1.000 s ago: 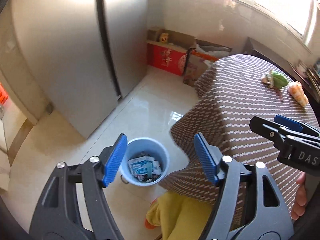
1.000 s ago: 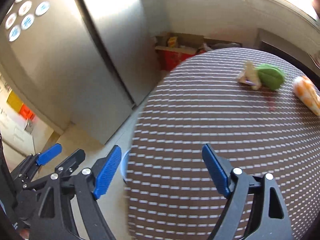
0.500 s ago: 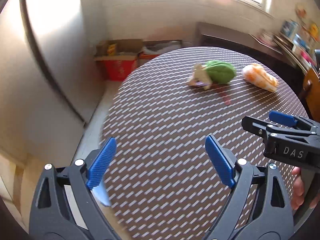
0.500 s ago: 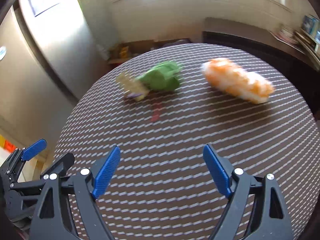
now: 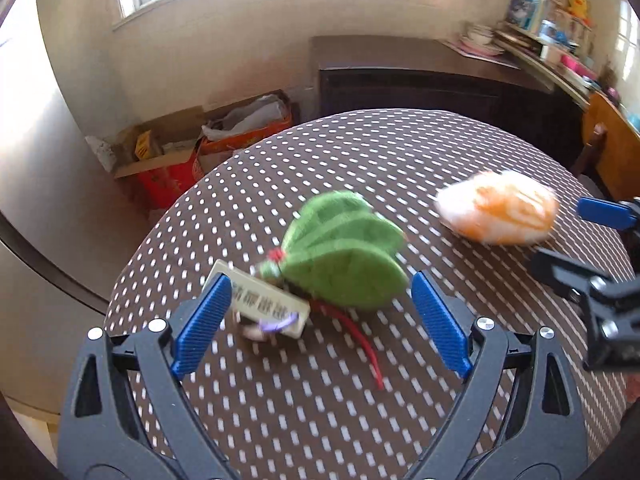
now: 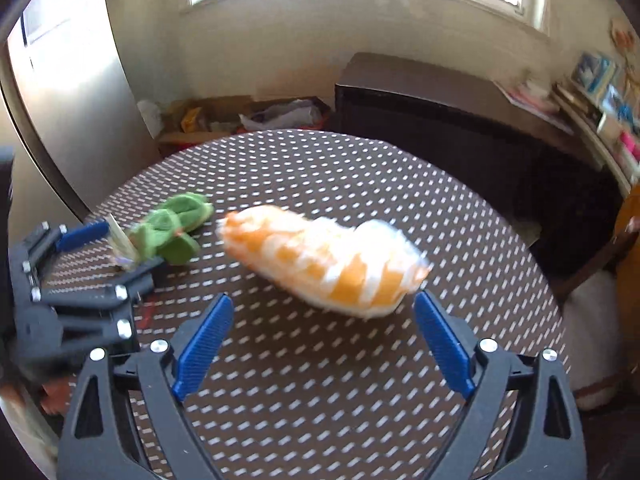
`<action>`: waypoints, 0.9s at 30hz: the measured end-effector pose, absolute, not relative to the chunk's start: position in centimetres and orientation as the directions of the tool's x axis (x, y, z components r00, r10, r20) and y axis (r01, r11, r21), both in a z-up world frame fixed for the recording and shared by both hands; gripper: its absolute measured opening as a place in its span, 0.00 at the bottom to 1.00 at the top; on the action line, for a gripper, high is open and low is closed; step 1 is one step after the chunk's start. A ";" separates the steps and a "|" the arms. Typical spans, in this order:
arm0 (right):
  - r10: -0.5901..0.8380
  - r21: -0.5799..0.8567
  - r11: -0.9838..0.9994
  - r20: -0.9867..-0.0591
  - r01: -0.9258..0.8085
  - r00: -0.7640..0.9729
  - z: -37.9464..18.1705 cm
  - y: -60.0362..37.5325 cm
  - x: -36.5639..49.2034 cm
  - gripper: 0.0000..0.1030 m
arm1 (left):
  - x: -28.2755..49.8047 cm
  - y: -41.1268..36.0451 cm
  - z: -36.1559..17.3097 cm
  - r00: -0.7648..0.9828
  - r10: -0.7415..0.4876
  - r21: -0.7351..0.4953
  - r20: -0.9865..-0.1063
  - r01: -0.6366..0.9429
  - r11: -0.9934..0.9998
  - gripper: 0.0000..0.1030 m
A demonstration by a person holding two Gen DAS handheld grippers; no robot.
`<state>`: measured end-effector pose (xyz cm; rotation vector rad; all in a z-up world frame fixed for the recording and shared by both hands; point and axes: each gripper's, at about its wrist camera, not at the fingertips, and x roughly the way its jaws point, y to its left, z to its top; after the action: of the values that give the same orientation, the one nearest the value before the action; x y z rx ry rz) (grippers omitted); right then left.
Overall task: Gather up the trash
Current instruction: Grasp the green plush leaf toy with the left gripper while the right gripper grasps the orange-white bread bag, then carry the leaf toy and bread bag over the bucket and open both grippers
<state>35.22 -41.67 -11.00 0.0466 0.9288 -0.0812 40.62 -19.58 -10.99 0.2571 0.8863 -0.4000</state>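
With both tongs spread wide and empty, the step in hand is the approach. The left tongs (image 5: 320,316), whose jaws have just been opening, frame the green plush (image 5: 344,256) and its tag (image 5: 266,306); the right tongs (image 6: 320,332) frame the orange-and-white plush (image 6: 324,260). Next, each must lower and close. Both items lie mid-bench (image 5: 304,412), clear of its round edge.

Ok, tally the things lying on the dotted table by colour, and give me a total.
Green: 1, the green plush
Orange and white: 1, the orange-and-white plush
Cream: 1, the printed card
Red: 1, the red string
Total: 4
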 end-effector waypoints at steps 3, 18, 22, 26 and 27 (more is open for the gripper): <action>-0.052 -0.034 0.999 -0.815 0.042 0.578 -11.8 -41.8 37.2 0.88 | 43.1 -19.6 -12.0 0.546 -0.243 0.017 -0.802 0.427 0.904 0.87; 0.016 0.079 0.994 -0.770 0.069 0.638 -13.2 -41.2 39.8 0.31 | 41.9 -17.6 -12.0 0.585 -0.275 -0.037 -0.763 0.386 0.922 0.20; 0.050 0.119 0.991 -0.746 0.059 0.664 -12.0 -40.5 38.3 0.31 | 40.9 -16.4 -11.1 0.602 -0.289 -0.059 -0.744 0.373 0.926 0.20; 0.072 0.139 0.989 -0.730 0.045 0.679 -11.0 -39.5 36.9 0.31 | 39.6 -15.6 -10.1 0.628 -0.290 -0.069 -0.722 0.353 0.933 0.20; 0.077 0.145 0.989 -0.726 0.042 0.683 -10.8 -39.2 36.5 0.31 | 39.3 -15.3 -10.0 0.635 -0.285 -0.065 -0.718 0.346 0.936 0.20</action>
<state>36.46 -39.18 -10.77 0.1545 0.8197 0.0197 39.33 -15.34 -9.99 0.0809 0.8061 -0.3607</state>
